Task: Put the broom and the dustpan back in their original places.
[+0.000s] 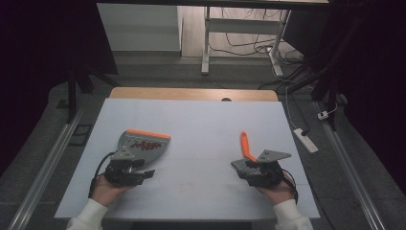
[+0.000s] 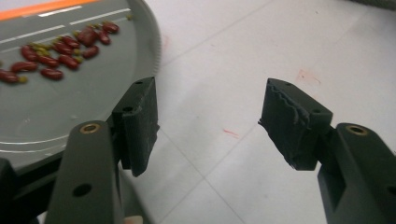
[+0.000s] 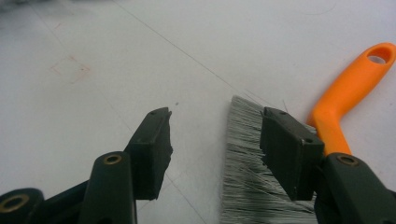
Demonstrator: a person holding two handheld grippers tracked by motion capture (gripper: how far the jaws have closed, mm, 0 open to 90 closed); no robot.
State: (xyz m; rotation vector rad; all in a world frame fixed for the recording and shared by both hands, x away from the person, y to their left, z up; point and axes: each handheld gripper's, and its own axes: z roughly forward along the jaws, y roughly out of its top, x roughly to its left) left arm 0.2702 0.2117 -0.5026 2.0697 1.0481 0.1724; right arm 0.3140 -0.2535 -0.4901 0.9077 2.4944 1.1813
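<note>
Two hand-held grippers rest on a white table [image 1: 201,120], one beside a dustpan of beans and one beside a brush.

In the high view, lower left of the frame, the left gripper [image 1: 143,174] sits just below one grey dustpan [image 1: 143,143] with an orange edge; lower right, the right gripper [image 1: 249,170] lies next to one orange-handled brush [image 1: 246,146]. The left gripper view shows what the high view blurs: the left gripper's [image 2: 208,119] jaws are spread apart and grasp nothing, and the dustpan [image 2: 56,112] at upper left holds about a dozen red beans [image 2: 60,51] with a few small green ones. In the right gripper view, the right gripper [image 3: 215,144] is likewise released, with one jaw over the brush's [image 3: 345,100] grey bristles [image 3: 243,163].
</note>
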